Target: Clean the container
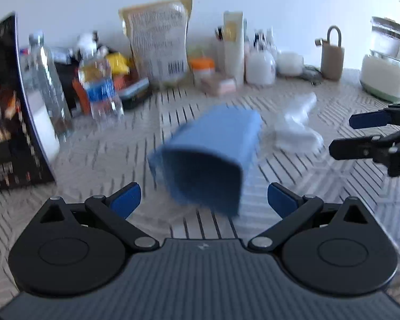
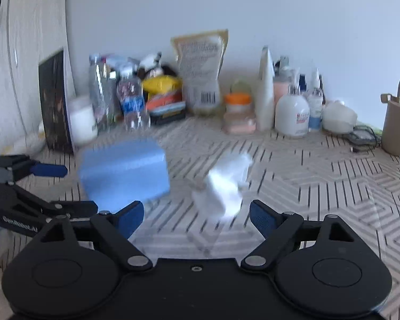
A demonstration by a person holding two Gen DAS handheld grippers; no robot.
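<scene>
Fingers [image 1: 126, 200] spread, blue container's [image 1: 208, 157] dark opening only in left view

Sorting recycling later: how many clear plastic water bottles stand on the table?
2, both at the back left: a tall bottle beside the dark box, and a shorter blue-labelled bottle just right of it. Clutter may hide others.

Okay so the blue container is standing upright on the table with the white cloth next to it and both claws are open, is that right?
Not quite. The blue container is not upright: it lies on its side, with its open mouth facing the left claw, as the left wrist view shows. The rest holds: the white cloth lies next to it on the table, and both the left claw and the right claw are open.
</scene>
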